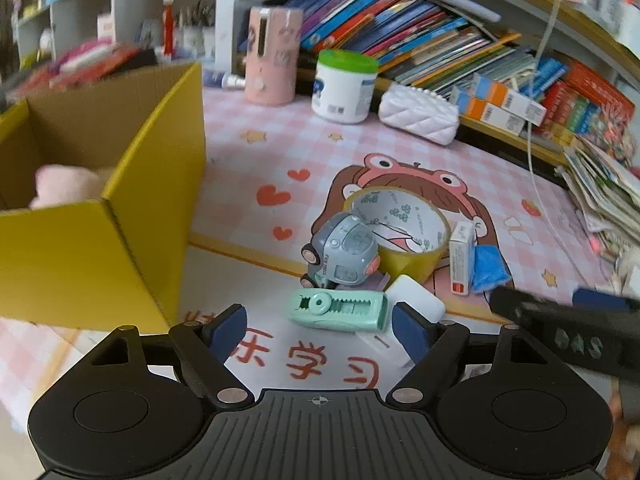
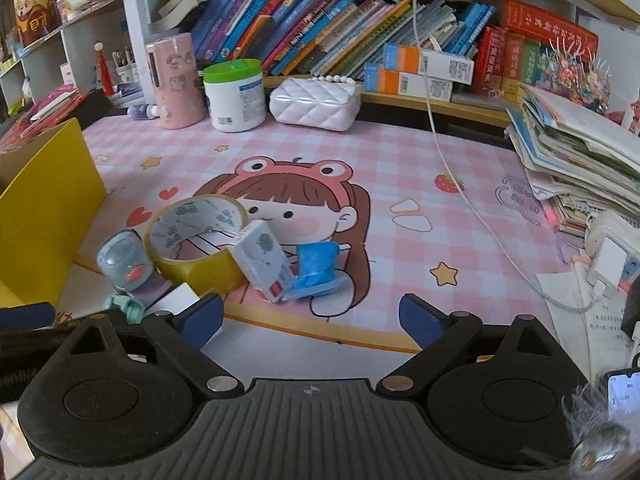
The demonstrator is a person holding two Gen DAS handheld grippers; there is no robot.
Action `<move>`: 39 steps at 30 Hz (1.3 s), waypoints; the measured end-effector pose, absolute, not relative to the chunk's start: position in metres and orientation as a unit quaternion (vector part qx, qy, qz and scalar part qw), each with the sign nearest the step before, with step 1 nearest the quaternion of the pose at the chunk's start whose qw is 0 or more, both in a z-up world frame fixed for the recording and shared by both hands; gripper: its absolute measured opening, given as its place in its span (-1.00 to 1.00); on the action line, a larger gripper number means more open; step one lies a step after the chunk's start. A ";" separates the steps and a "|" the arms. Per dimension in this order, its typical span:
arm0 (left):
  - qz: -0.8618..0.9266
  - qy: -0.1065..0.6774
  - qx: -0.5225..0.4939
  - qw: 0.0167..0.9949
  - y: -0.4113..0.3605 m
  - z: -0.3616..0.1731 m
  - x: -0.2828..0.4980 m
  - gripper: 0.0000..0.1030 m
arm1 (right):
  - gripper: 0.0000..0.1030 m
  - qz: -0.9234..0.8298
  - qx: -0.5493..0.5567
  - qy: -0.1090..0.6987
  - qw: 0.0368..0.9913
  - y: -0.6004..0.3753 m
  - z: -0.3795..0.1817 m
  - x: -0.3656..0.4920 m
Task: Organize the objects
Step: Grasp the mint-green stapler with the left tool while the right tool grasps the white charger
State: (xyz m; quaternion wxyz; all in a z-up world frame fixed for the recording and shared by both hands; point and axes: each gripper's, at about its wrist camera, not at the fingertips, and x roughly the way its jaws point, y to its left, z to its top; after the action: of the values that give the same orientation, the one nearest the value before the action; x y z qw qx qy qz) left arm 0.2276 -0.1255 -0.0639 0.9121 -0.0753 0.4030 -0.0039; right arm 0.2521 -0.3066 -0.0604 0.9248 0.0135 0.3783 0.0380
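A cluster of small objects lies on the pink desk mat: a mint-green cutter [image 1: 338,310], a grey toy car [image 1: 342,252], a yellow tape roll [image 1: 396,232], a small white box [image 1: 462,258], a blue item [image 1: 490,268] and a white block [image 1: 416,300]. My left gripper [image 1: 320,330] is open and empty, just short of the cutter. A yellow cardboard box [image 1: 132,208] stands at the left with a pink plush [image 1: 64,186] inside. My right gripper [image 2: 312,320] is open and empty, in front of the small box [image 2: 264,264], blue item [image 2: 316,268] and tape roll [image 2: 196,232].
A pink cylinder [image 2: 176,80], a green-lidded white tub [image 2: 236,96] and a white quilted purse [image 2: 314,102] stand at the back under a shelf of books [image 2: 320,28]. A stack of papers [image 2: 580,160], a charger [image 2: 608,260] and a white cable [image 2: 460,184] are at the right.
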 end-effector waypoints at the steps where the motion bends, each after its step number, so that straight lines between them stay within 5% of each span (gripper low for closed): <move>1: -0.005 0.405 -0.078 0.911 -0.126 -0.066 0.231 0.57 | 0.86 0.040 0.014 0.380 0.924 -0.308 -0.061 0.252; 8: -0.014 0.418 -0.091 0.904 -0.126 -0.081 0.246 0.46 | 0.86 0.080 0.000 0.389 0.918 -0.307 -0.065 0.249; 21: -0.032 0.403 -0.089 0.910 -0.113 -0.062 0.224 -0.69 | 0.86 0.183 -0.063 0.397 0.897 -0.266 -0.075 0.247; 29: -0.004 0.410 -0.078 0.909 -0.100 -0.063 0.211 -0.70 | 0.81 0.241 -0.160 0.369 0.883 -0.229 -0.096 0.254; 33: 0.001 0.405 -0.076 0.911 -0.098 -0.061 0.207 -0.70 | 0.51 0.261 -0.141 0.382 0.875 -0.228 -0.102 0.264; 35: 0.005 0.403 -0.077 0.912 -0.098 -0.061 0.207 -0.69 | 0.02 0.266 -0.119 0.389 0.874 -0.231 -0.101 0.268; 39: 0.006 0.405 -0.075 0.911 -0.102 -0.062 0.211 -0.51 | -0.02 0.257 -0.112 0.398 0.874 -0.238 -0.096 0.265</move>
State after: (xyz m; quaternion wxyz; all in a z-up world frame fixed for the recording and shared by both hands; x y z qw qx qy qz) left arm 0.2107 -0.1019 -0.0616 0.9111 -0.0746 0.4052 0.0065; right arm 0.2647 -0.2382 -0.0964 0.8738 -0.1119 0.3978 0.2565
